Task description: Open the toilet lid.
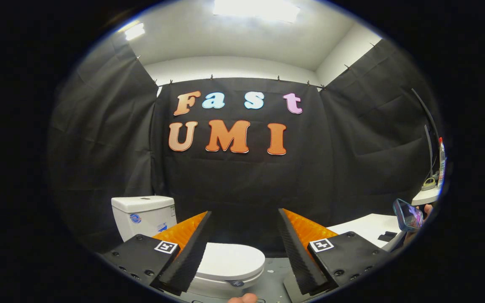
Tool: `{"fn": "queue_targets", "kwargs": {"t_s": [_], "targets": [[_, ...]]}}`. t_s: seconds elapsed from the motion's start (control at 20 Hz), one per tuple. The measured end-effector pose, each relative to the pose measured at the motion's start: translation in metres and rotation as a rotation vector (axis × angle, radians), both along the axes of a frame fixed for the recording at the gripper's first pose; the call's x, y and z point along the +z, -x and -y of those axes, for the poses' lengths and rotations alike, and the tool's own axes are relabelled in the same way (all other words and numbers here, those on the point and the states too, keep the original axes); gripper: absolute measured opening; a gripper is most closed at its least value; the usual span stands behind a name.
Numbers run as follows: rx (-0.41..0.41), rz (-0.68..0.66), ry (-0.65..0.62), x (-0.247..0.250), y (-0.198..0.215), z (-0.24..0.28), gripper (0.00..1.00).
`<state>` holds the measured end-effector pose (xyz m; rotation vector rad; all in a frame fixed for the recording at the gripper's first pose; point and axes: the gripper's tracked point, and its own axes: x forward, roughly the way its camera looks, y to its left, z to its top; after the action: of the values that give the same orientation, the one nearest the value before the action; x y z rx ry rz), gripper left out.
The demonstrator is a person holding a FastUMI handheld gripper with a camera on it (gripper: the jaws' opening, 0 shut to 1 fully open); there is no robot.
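One toilet lid (pixel 230 260), lying down flat on the bowl, sitting low between the two fingers and just ahead of them. One white tank (pixel 143 214) standing behind it, left side. Gripper (pixel 242 248) hovering above with fingers spread wide, gripping nothing. Off right, a white counter (pixel 364 227); a hand is holding up one phone (pixel 408 215) beside it.

Gripper (pixel 242 244) held level, facing forward. Two fingers spread wide apart, nothing between them, gripping nothing. Left finger (pixel 185 252) and right finger (pixel 299 252) both angle outward, ribbed black pads facing inward. Fingertip of person (pixel 242 299) visible beneath gripper.
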<state>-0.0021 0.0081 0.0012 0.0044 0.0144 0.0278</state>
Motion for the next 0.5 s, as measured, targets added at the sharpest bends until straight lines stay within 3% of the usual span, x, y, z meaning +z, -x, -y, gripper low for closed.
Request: {"fn": "queue_targets", "kwargs": {"t_s": [0.25, 0.5], "targets": [[0.005, -0.032, -0.042, -0.012, -0.006, -0.005, 0.98], [0.058, -0.098, -0.181, -0.047, -0.016, -0.032, 0.98]]}}
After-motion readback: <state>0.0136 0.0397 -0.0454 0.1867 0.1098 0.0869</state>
